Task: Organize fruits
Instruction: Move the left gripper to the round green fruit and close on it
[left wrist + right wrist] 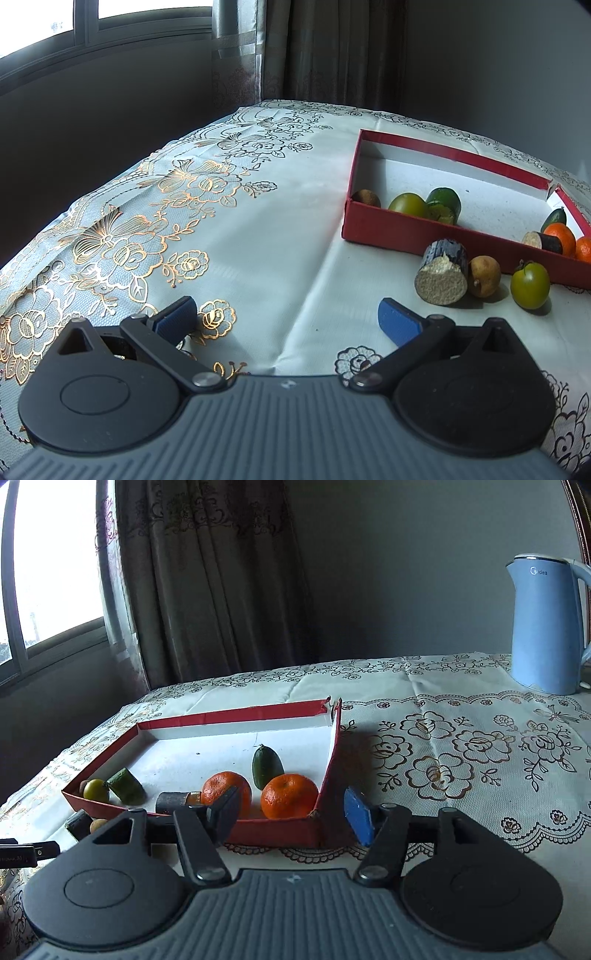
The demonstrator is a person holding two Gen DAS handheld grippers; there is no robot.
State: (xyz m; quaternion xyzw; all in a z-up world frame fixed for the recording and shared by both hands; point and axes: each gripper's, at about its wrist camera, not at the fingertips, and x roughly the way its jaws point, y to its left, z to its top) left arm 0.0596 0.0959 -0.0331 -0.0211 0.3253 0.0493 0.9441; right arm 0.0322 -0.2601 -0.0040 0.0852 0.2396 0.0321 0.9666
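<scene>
A red box (pixel 443 149) holds a brown fruit (pixel 365 198), a yellow-green fruit (pixel 407 204), a cucumber piece (pixel 444 205) and two oranges (pixel 560 236). On the cloth in front of the box lie a dark cut piece (pixel 441 275), a brown fruit (pixel 484 276) and a green fruit (pixel 530 285). My left gripper (pixel 288 319) stands open over bare cloth, left of those three. My right gripper (pixel 291 816) is open at the near right corner of the box (pixel 236 713), with nothing between its pads. Just beyond it lie the oranges (pixel 289 795) and a small green fruit (pixel 266 767).
A blue kettle (pixel 545 624) stands at the table's far right. The flowered tablecloth (pixel 221 221) stretches left to the table edge. Curtain and window lie behind. Part of the other gripper (pixel 29 851) shows at the left edge of the right wrist view.
</scene>
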